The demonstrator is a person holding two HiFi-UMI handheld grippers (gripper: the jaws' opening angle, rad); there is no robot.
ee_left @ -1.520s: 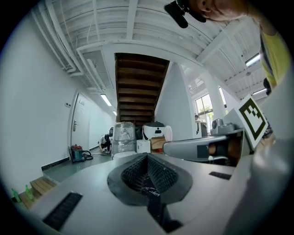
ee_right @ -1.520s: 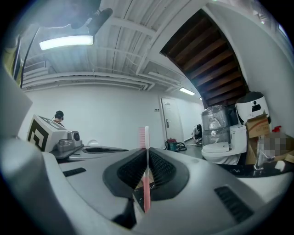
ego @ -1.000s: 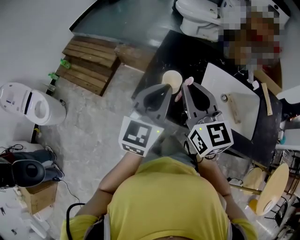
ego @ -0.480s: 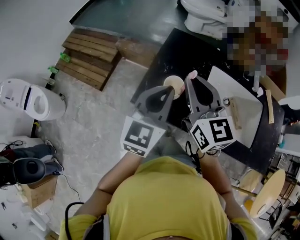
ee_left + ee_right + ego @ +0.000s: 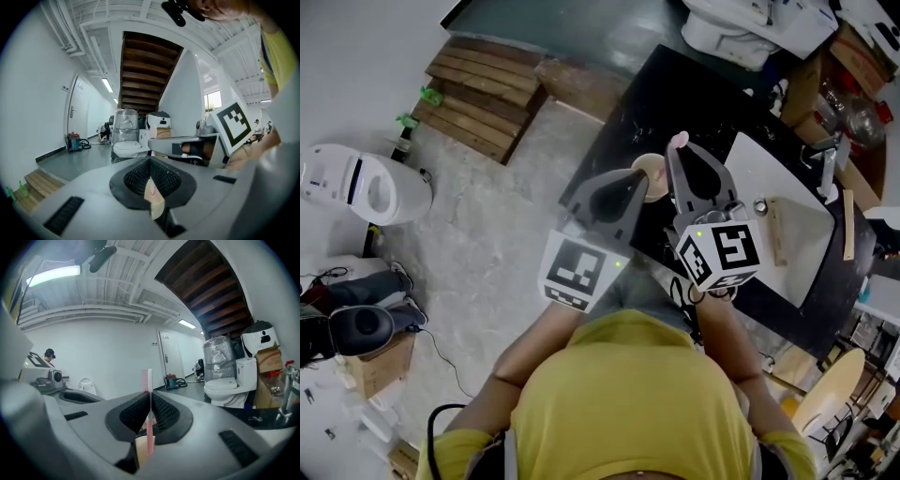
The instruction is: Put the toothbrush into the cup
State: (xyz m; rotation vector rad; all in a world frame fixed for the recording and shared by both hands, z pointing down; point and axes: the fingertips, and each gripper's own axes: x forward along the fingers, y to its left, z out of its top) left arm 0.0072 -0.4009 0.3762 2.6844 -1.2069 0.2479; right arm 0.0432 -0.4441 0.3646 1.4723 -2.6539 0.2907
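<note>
Pink toothbrush [image 5: 146, 380]: held upright, bristle end uppermost, clamped by its handle between the closed jaws of the right gripper [image 5: 150, 397]. In the head view its pink head [image 5: 678, 141] shows just past the gripper tips, above the black desk [image 5: 675, 84].

Cream cup [image 5: 649, 172]: sits at the near edge of the desk, just beside the right gripper and right at the tip of the left gripper [image 5: 150, 161]. The left gripper view shows a cream sliver [image 5: 154, 199] nipped between that gripper's closed jaws; it reads as the cup's wall, so the left gripper is judged to be steadying the cup by its rim.

Relation of the two: in the right gripper view the cup [image 5: 139, 451] appears low between the jaws, with the lower part of the handle crossing in front of it. Whether the handle's end has passed the rim cannot be told from any view.

White basin [image 5: 787, 225]: set into the desk to the right, apart from the work.

Progress, as judged:
- Done: toothbrush picked up and brought over to the cup; cup secured.
- Left: lower the handle into the cup's mouth, open the right gripper, and let the toothbrush lean on the rim.
- Status: late middle of the task, not yet complete.
</note>
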